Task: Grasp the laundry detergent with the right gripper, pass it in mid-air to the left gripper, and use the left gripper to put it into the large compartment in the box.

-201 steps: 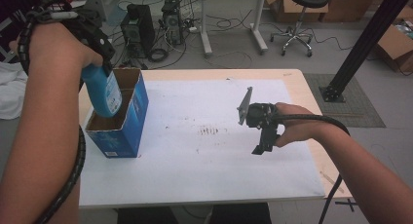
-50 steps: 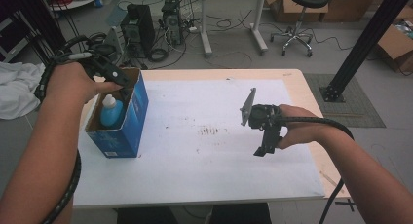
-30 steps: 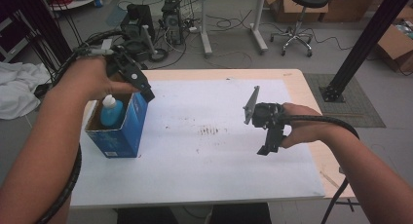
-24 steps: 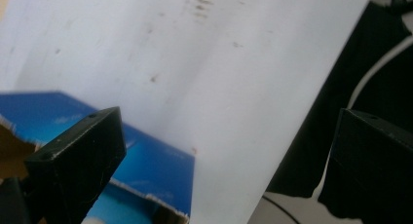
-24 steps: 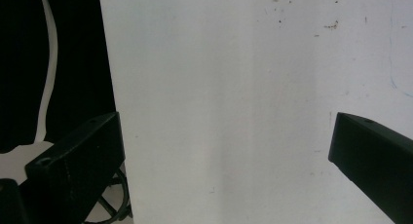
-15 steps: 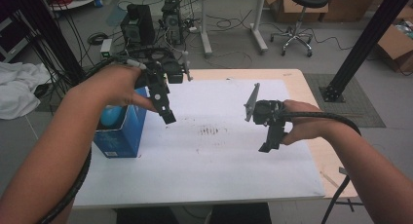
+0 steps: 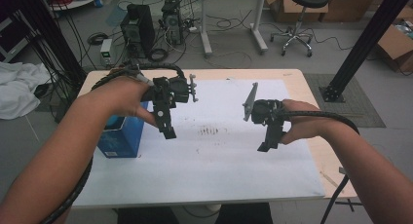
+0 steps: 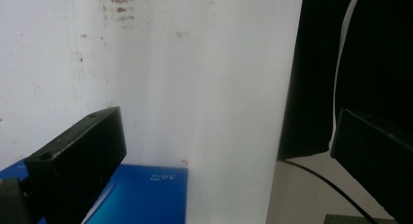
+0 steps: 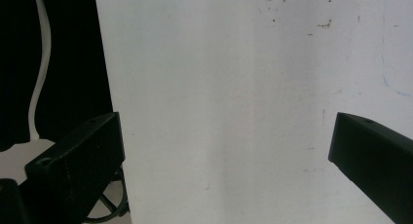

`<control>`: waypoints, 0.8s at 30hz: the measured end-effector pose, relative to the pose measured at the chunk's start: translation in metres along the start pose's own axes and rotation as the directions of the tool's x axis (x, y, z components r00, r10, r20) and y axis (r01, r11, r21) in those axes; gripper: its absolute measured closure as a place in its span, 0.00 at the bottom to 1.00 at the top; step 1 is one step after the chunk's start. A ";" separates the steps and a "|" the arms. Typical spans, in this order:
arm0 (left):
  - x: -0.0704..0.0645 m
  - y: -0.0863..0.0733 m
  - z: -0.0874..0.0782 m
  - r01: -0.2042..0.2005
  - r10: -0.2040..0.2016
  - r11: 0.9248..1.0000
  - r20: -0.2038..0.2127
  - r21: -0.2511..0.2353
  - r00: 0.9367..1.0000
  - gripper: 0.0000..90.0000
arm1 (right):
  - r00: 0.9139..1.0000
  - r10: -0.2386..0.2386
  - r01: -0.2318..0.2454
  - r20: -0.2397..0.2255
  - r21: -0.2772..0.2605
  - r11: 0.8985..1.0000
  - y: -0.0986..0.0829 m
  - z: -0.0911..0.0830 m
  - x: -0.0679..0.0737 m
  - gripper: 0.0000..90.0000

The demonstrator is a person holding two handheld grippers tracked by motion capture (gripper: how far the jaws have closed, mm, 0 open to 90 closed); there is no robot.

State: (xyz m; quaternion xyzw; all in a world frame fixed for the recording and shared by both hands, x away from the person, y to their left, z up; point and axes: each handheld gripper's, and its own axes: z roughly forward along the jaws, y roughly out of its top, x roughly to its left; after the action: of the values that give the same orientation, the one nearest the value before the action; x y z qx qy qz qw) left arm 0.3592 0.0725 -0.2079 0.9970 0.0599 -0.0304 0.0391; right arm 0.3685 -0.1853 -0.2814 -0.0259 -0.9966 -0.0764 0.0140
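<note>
My left tongs (image 7: pixel 168 129) hang released above the white sheet (image 7: pixel 214 156), just right of the blue box (image 7: pixel 122 136) that stands at the desk's left edge. In the left gripper view the jaws stand wide apart with nothing between them; only the sheet and a corner of the box (image 8: pixel 146 195) lie beneath. My right tongs (image 7: pixel 269 139) hover over the sheet toward the desk's right edge, jaws likewise spread wide and empty, touching nothing; the right gripper view looks down past them on bare, lightly smudged paper (image 9: pixel 234 112). The box's inside is hidden behind my left hand (image 7: pixel 124 97) in the high view, so I cannot tell what it holds. I judge the packing step at the box to be finished, both hands idle over the desk. Any next move would call for a fresh item to be brought within reach, or for my hands to draw clear of the desk.
</note>
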 end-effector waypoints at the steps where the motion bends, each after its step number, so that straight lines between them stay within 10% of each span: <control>1: 0.000 0.000 0.000 -0.004 0.004 1.000 -0.002 -0.004 1.000 0.00 | 1.000 0.001 -0.001 0.000 0.003 1.000 0.000 0.000 0.000 0.00; 24: -0.006 0.018 -0.001 -0.070 0.070 0.998 0.009 -0.011 0.998 0.00 | 1.000 0.013 -0.013 0.007 -0.006 1.000 -0.001 -0.003 -0.005 0.00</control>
State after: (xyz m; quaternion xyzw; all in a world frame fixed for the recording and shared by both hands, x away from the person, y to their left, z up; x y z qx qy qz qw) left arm 0.3558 0.0544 -0.2054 0.9981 0.0251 -0.0332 0.0457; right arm 0.3732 -0.1870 -0.2790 -0.0327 -0.9963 -0.0790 0.0111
